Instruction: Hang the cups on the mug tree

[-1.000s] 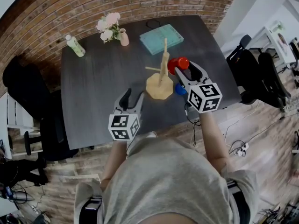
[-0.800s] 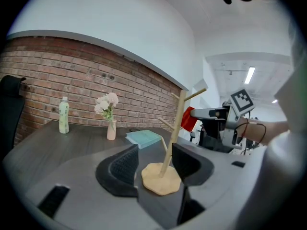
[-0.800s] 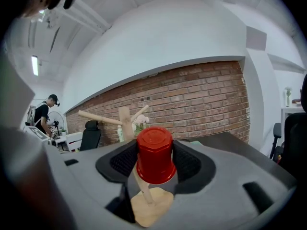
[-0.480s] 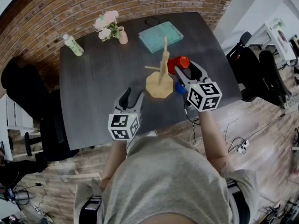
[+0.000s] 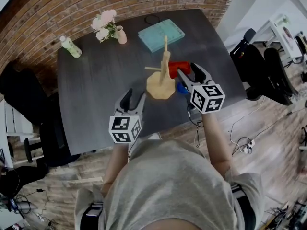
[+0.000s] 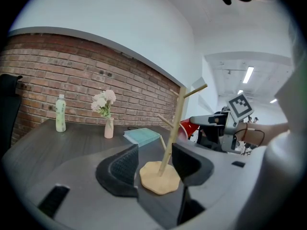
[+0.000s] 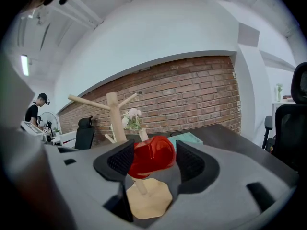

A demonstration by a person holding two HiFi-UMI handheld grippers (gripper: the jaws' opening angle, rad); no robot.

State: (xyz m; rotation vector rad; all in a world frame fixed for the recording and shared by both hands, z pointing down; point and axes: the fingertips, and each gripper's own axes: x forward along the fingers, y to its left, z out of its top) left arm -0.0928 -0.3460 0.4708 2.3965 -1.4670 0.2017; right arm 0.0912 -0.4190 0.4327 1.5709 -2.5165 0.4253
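Note:
A wooden mug tree (image 5: 163,71) stands on the dark table (image 5: 96,90), right of the middle. A red cup (image 5: 176,69) hangs at a peg on the tree's right side, between the jaws of my right gripper (image 5: 187,70). Those jaws have just been opening. In the right gripper view the red cup (image 7: 151,155) lies against the left pad, with a gap to the right pad. A blue cup (image 5: 181,88) sits on the table under that gripper. My left gripper (image 5: 134,97) stands open and empty near the table's front edge, pointing at the tree's base (image 6: 159,177).
At the back of the table lie a teal book (image 5: 160,34), a pink vase with flowers (image 5: 108,28) and a small bottle (image 5: 70,46). Black office chairs stand at the left (image 5: 24,99) and right (image 5: 259,71). A brick wall runs behind the table.
My right gripper has sunk a little with the red cup between its jaws, and the jaws stand wider. The left gripper has kept still.

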